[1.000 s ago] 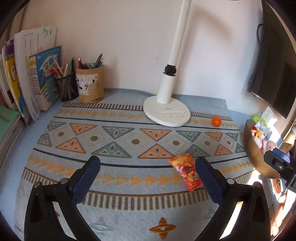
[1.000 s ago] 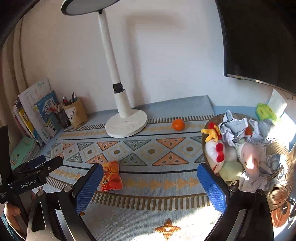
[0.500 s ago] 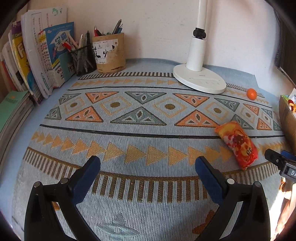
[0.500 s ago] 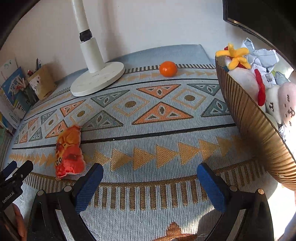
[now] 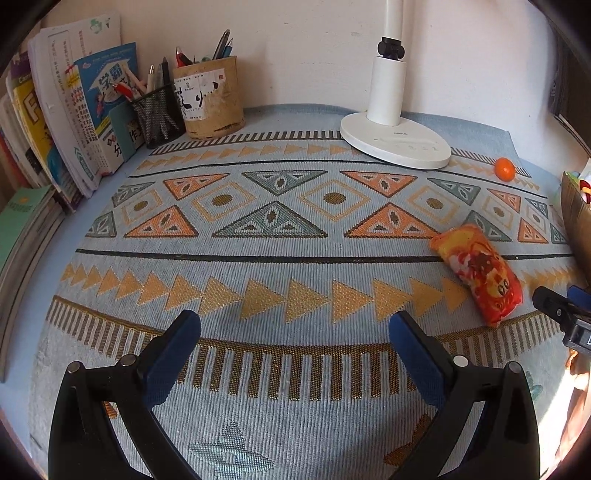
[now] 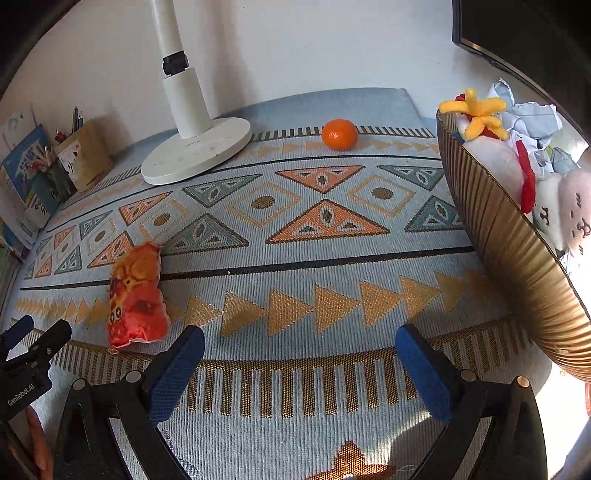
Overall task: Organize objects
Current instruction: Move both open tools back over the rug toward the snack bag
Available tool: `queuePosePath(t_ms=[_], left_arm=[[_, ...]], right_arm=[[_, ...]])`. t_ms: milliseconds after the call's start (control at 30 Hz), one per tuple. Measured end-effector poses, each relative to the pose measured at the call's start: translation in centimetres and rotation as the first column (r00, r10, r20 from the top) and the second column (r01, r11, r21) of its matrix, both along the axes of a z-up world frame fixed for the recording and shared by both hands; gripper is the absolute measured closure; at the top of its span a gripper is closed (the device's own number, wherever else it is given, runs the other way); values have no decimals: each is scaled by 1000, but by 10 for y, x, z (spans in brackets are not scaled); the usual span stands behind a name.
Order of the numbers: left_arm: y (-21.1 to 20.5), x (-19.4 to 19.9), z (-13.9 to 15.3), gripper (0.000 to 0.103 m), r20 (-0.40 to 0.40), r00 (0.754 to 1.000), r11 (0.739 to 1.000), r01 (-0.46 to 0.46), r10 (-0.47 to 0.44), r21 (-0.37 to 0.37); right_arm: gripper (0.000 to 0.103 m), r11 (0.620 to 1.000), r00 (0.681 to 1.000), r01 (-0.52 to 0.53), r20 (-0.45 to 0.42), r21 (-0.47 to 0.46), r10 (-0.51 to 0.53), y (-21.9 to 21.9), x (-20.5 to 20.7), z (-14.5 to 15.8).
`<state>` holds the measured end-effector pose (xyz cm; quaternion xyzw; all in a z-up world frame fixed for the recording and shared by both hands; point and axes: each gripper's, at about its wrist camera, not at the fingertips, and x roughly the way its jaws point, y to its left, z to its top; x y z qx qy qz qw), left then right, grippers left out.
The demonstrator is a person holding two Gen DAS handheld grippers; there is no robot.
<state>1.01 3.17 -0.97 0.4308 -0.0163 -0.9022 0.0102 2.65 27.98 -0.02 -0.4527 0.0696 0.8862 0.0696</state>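
An orange-red snack packet (image 5: 478, 272) lies on the patterned mat (image 5: 280, 229), to the right of my left gripper (image 5: 295, 325) and to the left of my right gripper (image 6: 301, 341); it also shows in the right wrist view (image 6: 136, 295). A small orange (image 6: 340, 134) sits near the mat's far edge; it also shows in the left wrist view (image 5: 505, 168). A ribbed golden basket (image 6: 509, 243) full of plush toys and crumpled paper stands at the right. Both grippers are open, empty and low over the mat's near edge.
A white lamp base (image 5: 395, 138) stands at the back. A cardboard pen holder (image 5: 208, 98) and a mesh pen cup (image 5: 157, 114) stand at the back left beside upright books (image 5: 74, 110). A dark monitor (image 6: 524, 33) hangs over the basket.
Both grippers have come down and forward from a high view to just above the mat. The packet and the orange have not moved.
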Motion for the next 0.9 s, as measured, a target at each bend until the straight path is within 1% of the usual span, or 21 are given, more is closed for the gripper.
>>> queuePosePath(t_ms=[200, 900], left_arm=[[2, -4, -5, 1, 37, 999, 1000, 20, -19, -9], [1, -5, -5, 1, 39, 999, 1000, 23, -23, -2]], right_arm=[[0, 1000, 1000, 0, 1, 4, 0, 0, 0, 0], [0, 1000, 1000, -2, 4, 10, 2, -1, -1, 0]])
